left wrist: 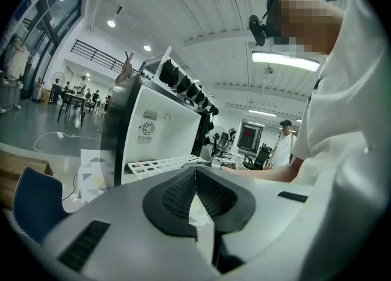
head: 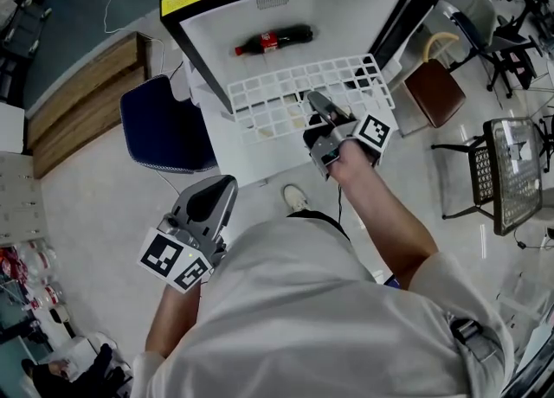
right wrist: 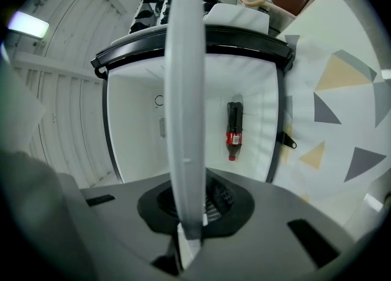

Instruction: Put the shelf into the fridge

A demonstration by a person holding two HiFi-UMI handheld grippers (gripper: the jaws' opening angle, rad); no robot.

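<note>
In the head view, the shelf [head: 303,93] was a flat white grid of thin bars with rectangular openings and a slim rim. It lay level at the centre of the picture, in front of the open fridge [head: 391,31] at twelve o'clock, and we could not tell whether its far edge had crossed the mouth. The fridge had smooth white inner walls inside a glossy black frame, and a dark cola bottle [head: 273,40] with a red label lay on its side within, at eleven o'clock from the shelf. The right gripper [head: 322,111], grey with a marker cube, was clamped on the shelf's near rim at about five o'clock of the grid. The left gripper [head: 223,185] hung at seven o'clock, well apart from the shelf, beside a padded blue chair [head: 164,124]. In the left gripper view, the left gripper's [left wrist: 195,179] ribbed black pads [left wrist: 177,191] met with nothing between them. Beyond them, at eleven o'clock, the fridge [left wrist: 159,130] showed a white side wall, with the shelf [left wrist: 162,165] jutting out level just below it. In the right gripper view, the shelf [right wrist: 186,90] showed edge-on as a smooth white bar running from twelve to six o'clock. The right gripper's [right wrist: 192,212] textured pads pressed narrowly on its lower end, and the bottle [right wrist: 234,130] lay at two o'clock from the grip, against the fridge's [right wrist: 134,139] white interior.
</note>
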